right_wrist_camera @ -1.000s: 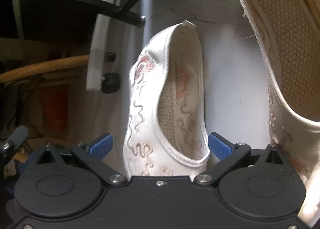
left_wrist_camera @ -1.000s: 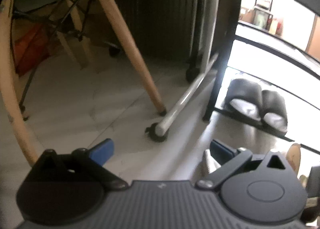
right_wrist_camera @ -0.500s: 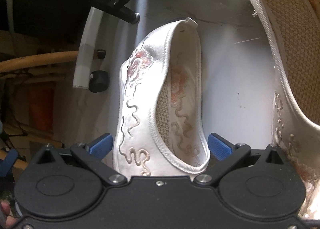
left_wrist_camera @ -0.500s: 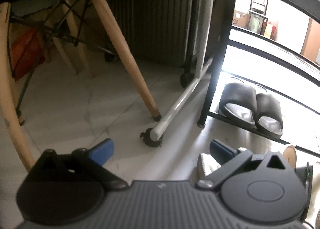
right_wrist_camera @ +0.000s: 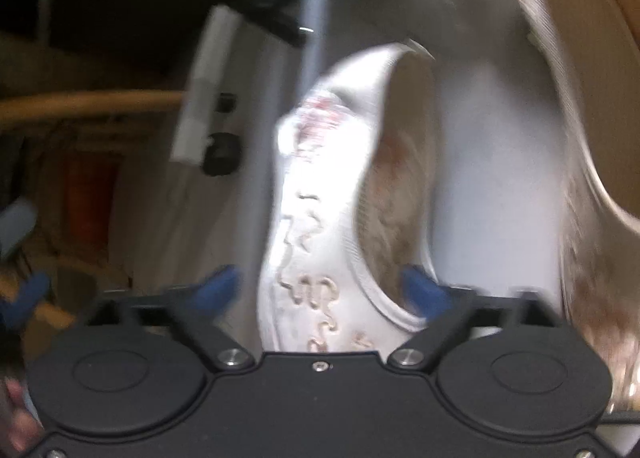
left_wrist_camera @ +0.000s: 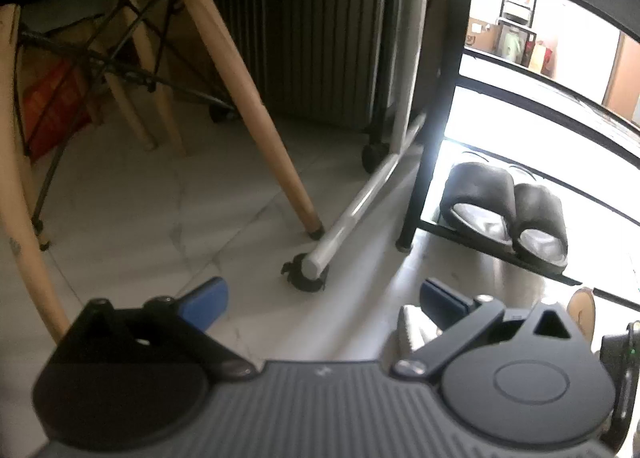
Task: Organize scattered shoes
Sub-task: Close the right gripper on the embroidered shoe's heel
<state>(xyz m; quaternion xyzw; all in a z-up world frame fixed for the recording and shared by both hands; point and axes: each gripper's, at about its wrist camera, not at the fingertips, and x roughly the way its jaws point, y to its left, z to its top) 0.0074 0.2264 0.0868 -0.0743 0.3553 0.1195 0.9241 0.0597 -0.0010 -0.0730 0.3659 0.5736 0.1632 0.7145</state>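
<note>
- The right gripper is standing wide apart, its blue fingertips flanking the near end of a white embroidered shoe without visibly pressing on it; the frame is blurred, so contact cannot be confirmed.
- The white embroidered shoe is lying on the pale floor, its long axis running straight away from the right wrist camera, the far end narrowing to a small tab.
- Its upper is looking like soft white cloth with raised curling stitching and faint pinkish flower patches; the inside is showing a beige, mesh-like lining.
- A second embroidered shoe of the same kind is filling the right edge of that view, close to the lens, apart from the first, with bare floor between them.
- The left gripper is also spread wide and is grasping nothing, hovering over glossy marble-patterned floor tiles.
- Just beside its right fingertip, a white ribbed shoe edge is showing, partly hidden by the gripper body.
- A pair of dark slides is sitting side by side on the lowest tier of a black metal shoe rack, open ends facing the camera.
- A tapered wooden chair leg is slanting down to the floor, beside a white metal tube on a black caster.
</note>
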